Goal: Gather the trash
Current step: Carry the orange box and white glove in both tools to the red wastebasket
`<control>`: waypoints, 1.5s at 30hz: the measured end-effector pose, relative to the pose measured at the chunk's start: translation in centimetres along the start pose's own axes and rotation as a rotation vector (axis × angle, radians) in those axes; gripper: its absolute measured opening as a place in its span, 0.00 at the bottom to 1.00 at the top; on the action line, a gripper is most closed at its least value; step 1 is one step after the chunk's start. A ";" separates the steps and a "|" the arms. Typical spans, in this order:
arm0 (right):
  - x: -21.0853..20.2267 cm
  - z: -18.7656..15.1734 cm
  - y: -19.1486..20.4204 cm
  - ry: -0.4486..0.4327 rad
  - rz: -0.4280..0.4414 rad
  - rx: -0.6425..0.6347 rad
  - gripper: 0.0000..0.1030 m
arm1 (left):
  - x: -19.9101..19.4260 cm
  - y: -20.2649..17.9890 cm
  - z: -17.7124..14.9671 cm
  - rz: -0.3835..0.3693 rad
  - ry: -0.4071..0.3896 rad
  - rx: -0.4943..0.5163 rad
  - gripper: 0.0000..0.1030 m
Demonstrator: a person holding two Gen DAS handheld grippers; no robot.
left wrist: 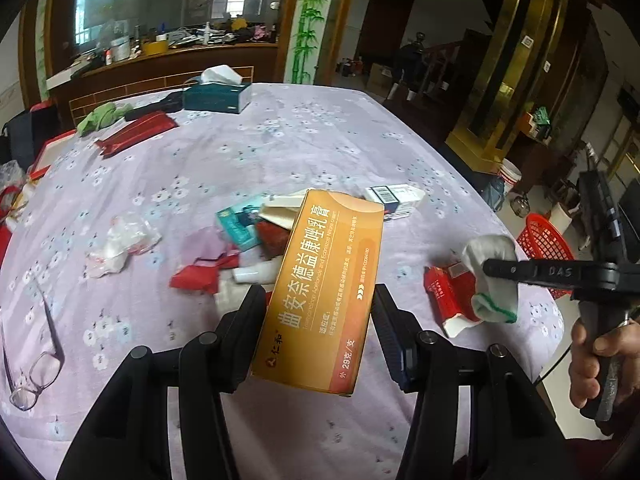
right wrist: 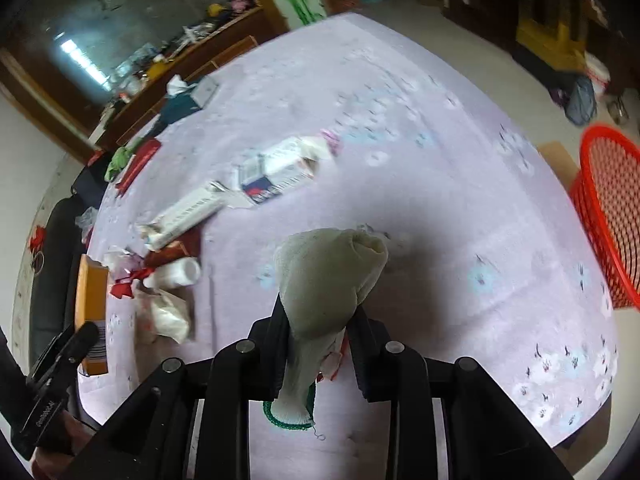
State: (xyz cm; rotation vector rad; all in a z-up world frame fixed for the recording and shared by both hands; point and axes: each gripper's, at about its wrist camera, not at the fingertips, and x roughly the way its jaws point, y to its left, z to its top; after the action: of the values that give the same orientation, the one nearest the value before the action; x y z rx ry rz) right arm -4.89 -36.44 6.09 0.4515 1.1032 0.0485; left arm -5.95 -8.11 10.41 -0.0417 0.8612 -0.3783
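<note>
My left gripper is shut on a long orange medicine box, held tilted above the lilac flowered tablecloth. My right gripper is shut on a white sock with a green cuff, lifted over the table; the left wrist view shows the sock at the right, above a torn red packet. A pile of scraps lies behind the orange box. A white and blue carton lies farther back. The orange box shows at the left of the right wrist view.
A red mesh basket stands on the floor past the table's right edge. Crumpled plastic and a pair of glasses lie on the left. A tissue box and red folders sit at the far side.
</note>
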 end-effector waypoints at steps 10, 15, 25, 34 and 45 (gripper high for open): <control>-0.2 -0.3 -3.7 0.025 -0.037 0.047 0.51 | 1.0 -2.5 0.6 -0.015 0.006 0.033 0.51; -0.1 -0.2 -4.4 0.031 -0.070 0.030 0.30 | 1.6 -3.7 1.0 -0.026 0.011 0.049 0.51; -3.8 0.5 -3.5 -0.073 -0.011 -0.027 0.17 | 2.1 -5.8 1.9 -0.048 0.004 0.091 0.51; -7.4 0.4 -2.9 -0.173 0.000 -0.051 0.17 | 2.1 -8.0 2.8 -0.085 0.000 0.127 0.51; -9.9 -0.2 -5.9 -0.218 -0.020 0.026 0.17 | 2.5 -12.7 3.7 -0.156 0.009 0.222 0.51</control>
State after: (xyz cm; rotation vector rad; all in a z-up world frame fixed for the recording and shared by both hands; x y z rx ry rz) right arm -10.74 -44.30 12.24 0.4578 0.8949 -0.0326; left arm -5.60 -21.27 13.36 0.0989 0.8234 -0.6187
